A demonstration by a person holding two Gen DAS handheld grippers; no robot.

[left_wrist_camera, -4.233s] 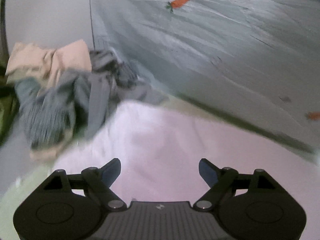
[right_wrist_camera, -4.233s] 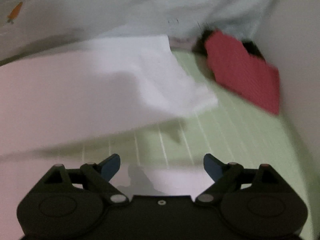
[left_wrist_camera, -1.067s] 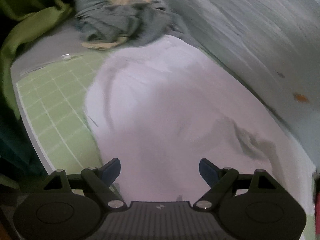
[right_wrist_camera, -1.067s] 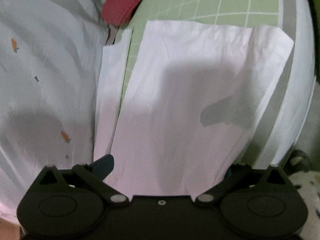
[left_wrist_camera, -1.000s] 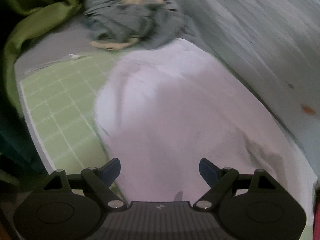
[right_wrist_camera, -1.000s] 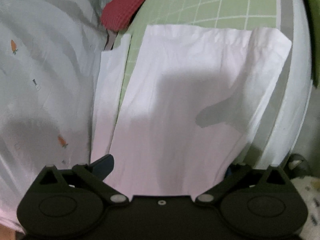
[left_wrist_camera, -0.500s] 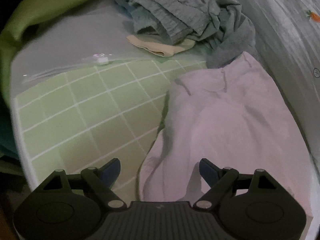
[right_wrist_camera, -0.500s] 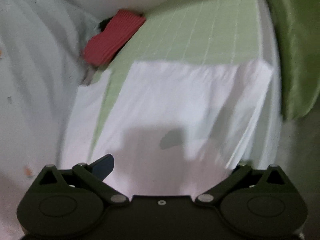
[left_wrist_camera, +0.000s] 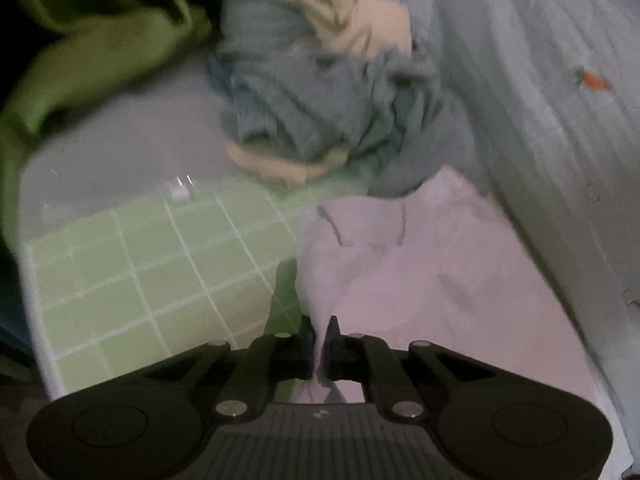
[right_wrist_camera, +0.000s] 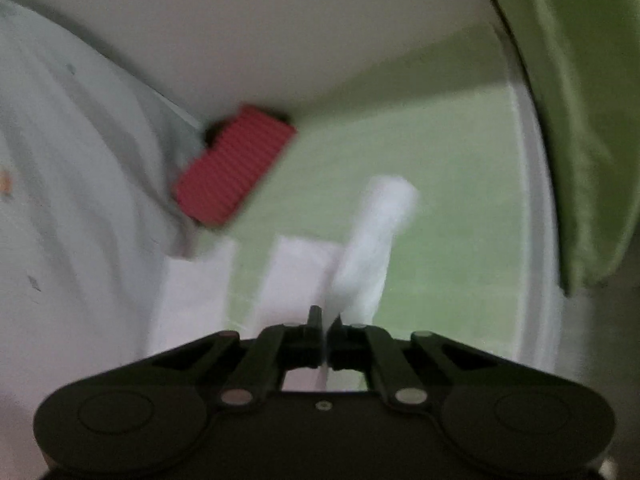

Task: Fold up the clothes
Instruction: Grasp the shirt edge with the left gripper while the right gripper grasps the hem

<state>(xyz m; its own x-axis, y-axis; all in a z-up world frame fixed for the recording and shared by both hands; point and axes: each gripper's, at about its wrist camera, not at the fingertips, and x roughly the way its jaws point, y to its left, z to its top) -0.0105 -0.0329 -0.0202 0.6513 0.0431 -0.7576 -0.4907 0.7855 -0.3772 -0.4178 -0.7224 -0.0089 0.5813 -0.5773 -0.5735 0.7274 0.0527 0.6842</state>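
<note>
Pinching a fold of the white garment (left_wrist_camera: 432, 280), the left gripper (left_wrist_camera: 320, 334) has its jaws pressed together on the cloth, which rises in a thin ridge straight up between the two black fingers. From that pinched ridge the garment spreads away forward and to the right over the surface, its far end reaching the foot of a crumpled grey-blue and cream clothes pile (left_wrist_camera: 320, 92). On the left of the pinched edge lies the green grid mat (left_wrist_camera: 132, 272), and the garment's left border runs along it; beyond the mat a green cloth (left_wrist_camera: 92, 48) hangs in folds. A pale sheet with small orange carrot prints (left_wrist_camera: 560, 100) fills the right side of the left wrist view. In the right wrist view the right gripper (right_wrist_camera: 324, 328) likewise has its jaws closed on white fabric: a thin sliver of cloth shows in the narrow slot between the fingers, and a blurred strip of the same garment (right_wrist_camera: 372, 240) stands up and away from them over the mat. More of the white cloth lies flat just ahead and to the left of the jaws. A red ribbed folded item (right_wrist_camera: 236, 164) sits further off at the corner by the wall, apart from the garment.
</note>
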